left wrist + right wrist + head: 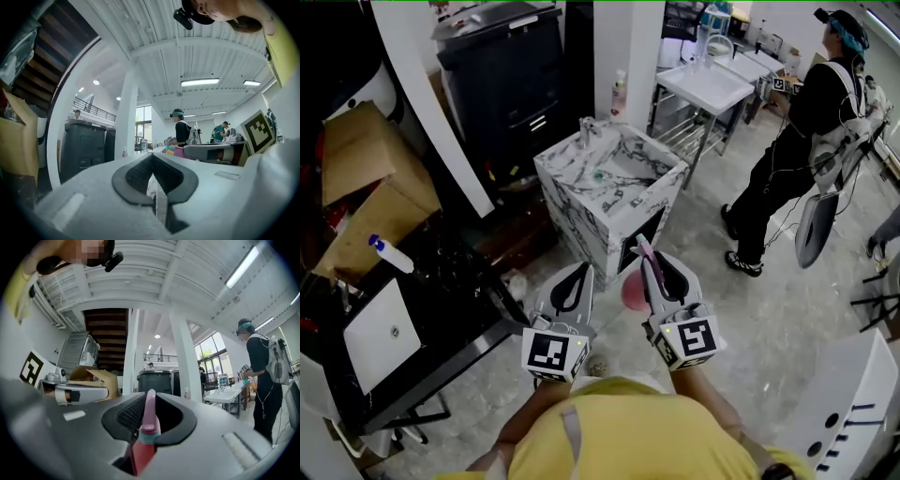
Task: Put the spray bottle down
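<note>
Carry step: I am holding the pink plastic spray bottle (pixel 140 446) pinched in my right tongs (pixel 656 262), left tongs (pixel 579 272) pressed together empty; next, I judge, comes reaching the marble-patterned square washstand (pixel 581 220) at twelve o'clock.

Indoor test hall or lab, not a home. Bare concrete floor (pixel 769 319), white columns (pixel 626 47), strip lights (pixel 200 82), mezzanine railing (pixel 93 110). Free-standing marble-look sink unit (pixel 609 192); white sink on metal frame (pixel 705 86). Cardboard boxes (pixel 366 178) at left. Second person (pixel 797 141) wearing headset and backpack rig.
</note>
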The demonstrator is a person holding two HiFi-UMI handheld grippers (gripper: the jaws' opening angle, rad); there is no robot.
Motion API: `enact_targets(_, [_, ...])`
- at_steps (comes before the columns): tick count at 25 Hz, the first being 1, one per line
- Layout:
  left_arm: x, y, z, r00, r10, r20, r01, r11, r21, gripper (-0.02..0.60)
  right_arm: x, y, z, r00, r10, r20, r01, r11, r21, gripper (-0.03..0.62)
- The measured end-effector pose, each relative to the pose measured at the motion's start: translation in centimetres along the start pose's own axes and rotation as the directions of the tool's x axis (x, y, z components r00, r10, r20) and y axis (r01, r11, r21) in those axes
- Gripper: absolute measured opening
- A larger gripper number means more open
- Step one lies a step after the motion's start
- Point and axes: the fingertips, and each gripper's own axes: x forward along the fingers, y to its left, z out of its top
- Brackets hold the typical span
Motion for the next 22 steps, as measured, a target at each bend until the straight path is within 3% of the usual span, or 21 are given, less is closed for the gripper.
enact_targets(13, [3.7, 3.5, -1.6, 1.000, 0.006, -0.007, -0.007, 1.000, -0.021, 0.002, 5.8, -1.0, -1.3, 0.999, 0.035, -0.005, -0.035, 0.999, 0.004, 0.064])
enact_targets(22, [11.5, 9.3, -2.2, 0.997, 0.076, 0.008, -0.076, 0.997, -0.010, 0.002, 15.8, -4.5, -1.6, 0.991, 0.131, 0.025, -0.131, 0.991, -0.003, 0.064])
